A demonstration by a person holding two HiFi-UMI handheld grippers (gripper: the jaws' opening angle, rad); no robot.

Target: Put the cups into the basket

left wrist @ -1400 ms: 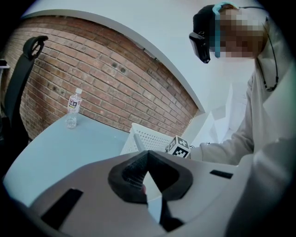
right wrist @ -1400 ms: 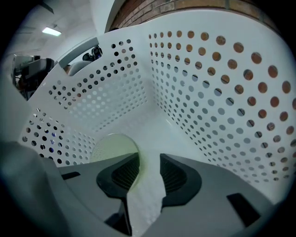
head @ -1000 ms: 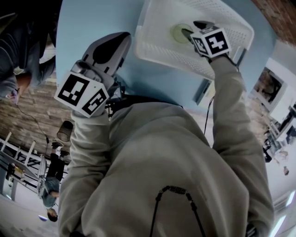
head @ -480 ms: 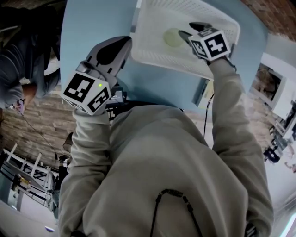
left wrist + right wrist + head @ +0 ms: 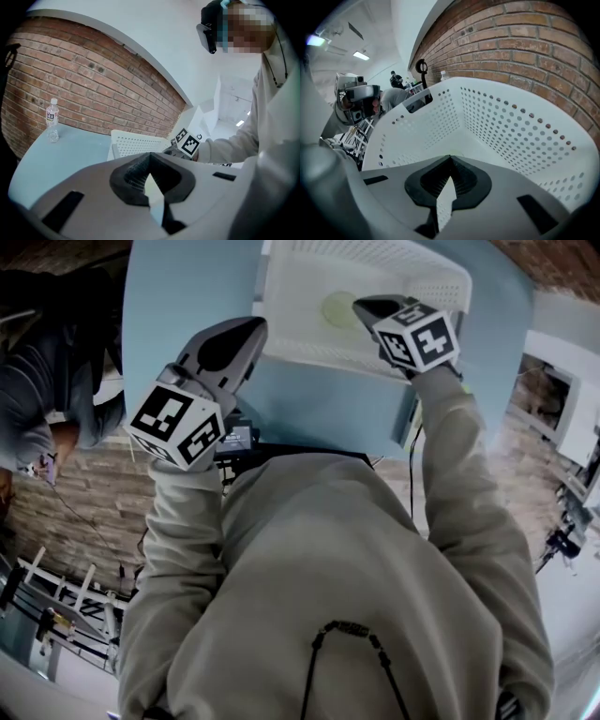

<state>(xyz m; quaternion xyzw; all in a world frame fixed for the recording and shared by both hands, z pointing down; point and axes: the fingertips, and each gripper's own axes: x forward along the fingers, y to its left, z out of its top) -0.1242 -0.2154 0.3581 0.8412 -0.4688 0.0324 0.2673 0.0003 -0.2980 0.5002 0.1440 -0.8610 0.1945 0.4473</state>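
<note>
A pale green cup (image 5: 336,310) lies on the floor of the white perforated basket (image 5: 309,345) at the far side of the light blue table (image 5: 187,296). My right gripper (image 5: 362,306) hangs inside the basket just right of the cup, shut, with nothing between its jaws. In the right gripper view its tips (image 5: 451,158) meet over the basket's white wall (image 5: 511,126); the cup is hidden there. My left gripper (image 5: 249,330) hovers over the table by the basket's near left corner, shut and empty. The left gripper view shows its tips (image 5: 149,154) closed in front of the basket (image 5: 136,143).
A clear plastic bottle (image 5: 52,119) stands at the table's far corner against the brick wall (image 5: 93,84). People and racks (image 5: 361,108) are off to the side beyond the basket. The table's near edge (image 5: 309,437) runs just in front of my chest.
The right gripper's jaws stood apart beside the cup and are now closed, empty. The cup stays in the basket. The left gripper has hardly moved.
</note>
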